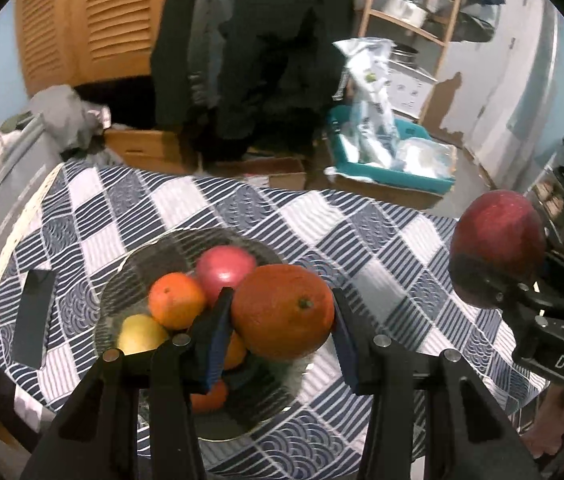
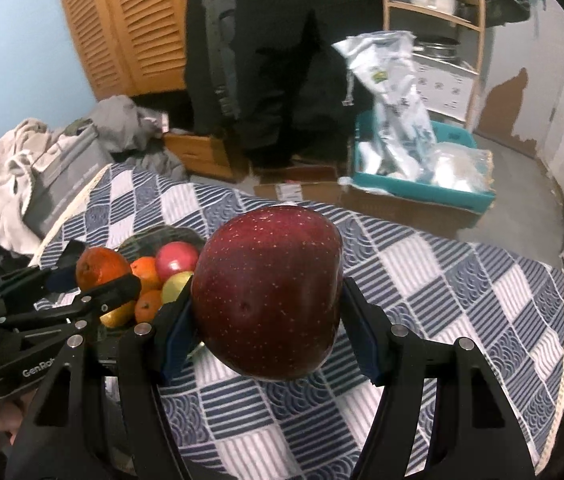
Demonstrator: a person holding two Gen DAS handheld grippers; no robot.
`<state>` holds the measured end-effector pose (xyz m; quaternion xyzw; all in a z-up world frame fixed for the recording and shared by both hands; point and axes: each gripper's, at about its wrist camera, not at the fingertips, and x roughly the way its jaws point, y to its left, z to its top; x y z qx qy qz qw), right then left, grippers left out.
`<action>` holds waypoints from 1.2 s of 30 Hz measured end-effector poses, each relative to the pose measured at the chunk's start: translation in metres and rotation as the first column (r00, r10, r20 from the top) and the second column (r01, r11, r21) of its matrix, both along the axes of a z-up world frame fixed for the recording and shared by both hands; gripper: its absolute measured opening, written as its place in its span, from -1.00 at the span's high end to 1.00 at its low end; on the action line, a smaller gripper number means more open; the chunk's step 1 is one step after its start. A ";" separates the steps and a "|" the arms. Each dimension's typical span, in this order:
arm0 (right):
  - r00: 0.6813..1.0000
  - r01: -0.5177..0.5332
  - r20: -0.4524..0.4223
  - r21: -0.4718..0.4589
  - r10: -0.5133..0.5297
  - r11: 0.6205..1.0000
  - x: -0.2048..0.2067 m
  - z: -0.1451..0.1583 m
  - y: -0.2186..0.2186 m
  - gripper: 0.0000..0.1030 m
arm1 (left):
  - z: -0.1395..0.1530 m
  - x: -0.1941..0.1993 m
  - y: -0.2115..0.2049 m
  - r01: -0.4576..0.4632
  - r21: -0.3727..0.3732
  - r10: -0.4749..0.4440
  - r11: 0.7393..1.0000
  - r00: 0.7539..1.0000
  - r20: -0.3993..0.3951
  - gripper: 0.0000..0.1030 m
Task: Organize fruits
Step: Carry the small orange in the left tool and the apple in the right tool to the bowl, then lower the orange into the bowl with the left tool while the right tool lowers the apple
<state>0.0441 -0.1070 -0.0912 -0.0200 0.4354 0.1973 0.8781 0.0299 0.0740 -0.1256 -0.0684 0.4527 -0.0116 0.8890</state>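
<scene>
**Both grippers carry fruit above a checked table**

A dark glass bowl (image 1: 129,264) sits on the left part of the table and holds several fruits: a pink-red apple (image 1: 223,266) at the far side, a small orange (image 1: 175,300) in front of it, a yellow fruit (image 1: 141,334) at the near left, and at least two more small oranges partly hidden low down behind the gripper. To the far right, off the table, a teal tray (image 2: 422,188) rests on a cardboard box and holds silver-and-white bags (image 2: 394,104).

The table is covered by a blue-and-white checked cloth (image 1: 322,216) with striped and wave-patterned squares. A dark flat rectangular object (image 1: 33,320) lies on the cloth left of the bowl. Beyond the table hang dark coats, with louvred wooden doors on the far left, a wooden shelf with metal pots on the far right, and pale blue walls with peeling paint.

The left gripper (image 1: 282,316) is clamped on a large orange (image 1: 282,312), its blue pads pressing both sides, just above the near right rim of the bowl. The orange has a deep reddish-orange skin and a green stem end. The right gripper (image 2: 267,312) is clamped on a big dark red apple (image 2: 267,292) speckled with pale dots, held above the cloth to the right of the bowl.
</scene>
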 end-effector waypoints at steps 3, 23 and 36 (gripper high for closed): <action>1.000 -0.025 -0.010 0.002 0.025 1.000 0.003 -0.003 0.016 -0.30 | -0.004 -0.001 0.015 -0.029 0.017 0.029 0.999 1.000 -0.005 0.08; 0.986 -0.155 -0.071 -0.027 0.153 0.988 0.017 -0.032 0.101 -0.30 | -0.039 -0.001 0.081 -0.146 -0.023 0.143 0.989 0.985 -0.093 0.08; 0.980 -0.157 -0.128 -0.016 0.153 0.988 0.017 -0.049 0.102 -0.30 | -0.036 -0.003 0.084 -0.146 -0.002 0.145 0.989 0.984 -0.105 -0.27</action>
